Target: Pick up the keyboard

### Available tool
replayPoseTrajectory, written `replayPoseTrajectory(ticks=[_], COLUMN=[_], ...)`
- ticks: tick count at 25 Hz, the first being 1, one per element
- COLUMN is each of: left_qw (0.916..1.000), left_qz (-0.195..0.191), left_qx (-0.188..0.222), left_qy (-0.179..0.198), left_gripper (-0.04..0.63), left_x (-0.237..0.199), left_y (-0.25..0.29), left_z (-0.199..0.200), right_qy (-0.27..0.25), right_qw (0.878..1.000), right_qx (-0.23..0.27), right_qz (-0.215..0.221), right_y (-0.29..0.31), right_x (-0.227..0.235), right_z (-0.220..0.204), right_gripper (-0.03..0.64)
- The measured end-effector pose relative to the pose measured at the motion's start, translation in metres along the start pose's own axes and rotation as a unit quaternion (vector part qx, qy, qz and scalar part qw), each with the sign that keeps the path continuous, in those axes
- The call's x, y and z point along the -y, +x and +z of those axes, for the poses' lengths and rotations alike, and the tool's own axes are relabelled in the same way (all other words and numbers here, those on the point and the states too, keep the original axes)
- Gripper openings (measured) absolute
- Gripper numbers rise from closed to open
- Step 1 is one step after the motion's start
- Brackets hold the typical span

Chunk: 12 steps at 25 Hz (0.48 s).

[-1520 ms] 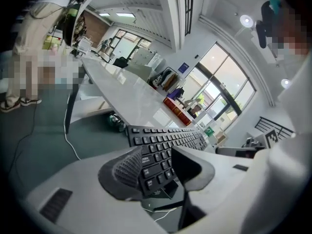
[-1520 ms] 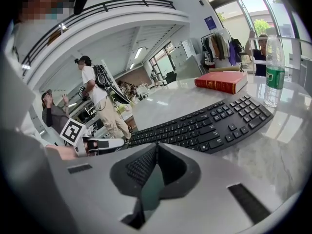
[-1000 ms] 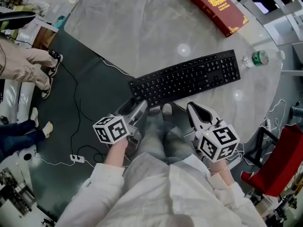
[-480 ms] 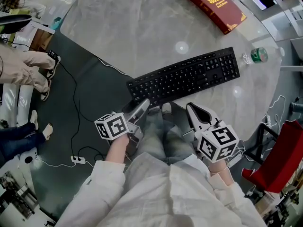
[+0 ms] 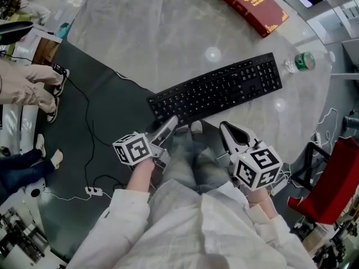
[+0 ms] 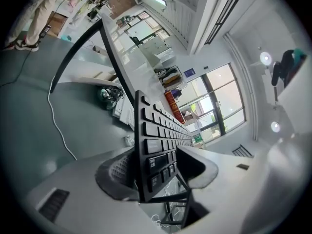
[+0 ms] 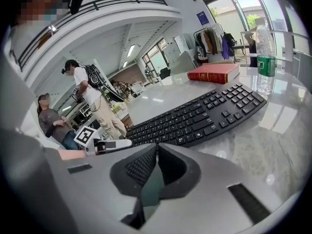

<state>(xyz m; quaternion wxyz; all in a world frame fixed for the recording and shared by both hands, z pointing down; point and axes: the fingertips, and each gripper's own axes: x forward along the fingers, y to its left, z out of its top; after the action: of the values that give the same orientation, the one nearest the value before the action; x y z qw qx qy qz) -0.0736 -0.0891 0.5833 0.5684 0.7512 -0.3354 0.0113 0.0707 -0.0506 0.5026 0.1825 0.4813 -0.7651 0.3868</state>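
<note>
A black keyboard [image 5: 219, 91] lies slantwise on the round marble table [image 5: 140, 32], its near left corner at the table's edge. My left gripper [image 5: 161, 126] is at that corner. In the left gripper view the corner of the keyboard [image 6: 156, 145] stands between the two jaws of the left gripper [image 6: 151, 161], which have just been closing. I see no firm press from the pads. My right gripper [image 5: 223, 128] hangs shut and empty off the table's near edge, short of the keyboard [image 7: 195, 118]. The right gripper [image 7: 156, 147] has its jaws together.
A red book [image 5: 249, 7] lies at the table's far side and a clear bottle [image 5: 300, 63] stands just off the keyboard's right end. A cable [image 5: 84, 122] runs over the dark floor at left, near a seated person's legs [image 5: 28, 88]. A red chair [image 5: 336, 184] is at right.
The left gripper has turned slightly at the keyboard's corner. The right gripper has kept still. The keyboard has not left the table.
</note>
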Motion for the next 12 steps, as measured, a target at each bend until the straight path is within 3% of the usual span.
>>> replayPoseTrajectory(ticks=[4,12], left_qw=[0.9998,0.9998], left_qz=[-0.007,-0.02], left_qx=[0.005,-0.005], left_qy=[-0.018,0.003], left_gripper=[0.191,0.155], left_x=[-0.001,0.011], left_y=[-0.007,-0.011], left_z=[0.001,0.007], right_qy=[0.005,0.013], right_qw=[1.0,1.0], right_qx=[-0.001,-0.005], right_qz=[0.002,0.004], right_y=[0.0,0.003], right_x=[-0.002,0.005], right_z=[0.0,-0.003], right_gripper=[0.037,0.037])
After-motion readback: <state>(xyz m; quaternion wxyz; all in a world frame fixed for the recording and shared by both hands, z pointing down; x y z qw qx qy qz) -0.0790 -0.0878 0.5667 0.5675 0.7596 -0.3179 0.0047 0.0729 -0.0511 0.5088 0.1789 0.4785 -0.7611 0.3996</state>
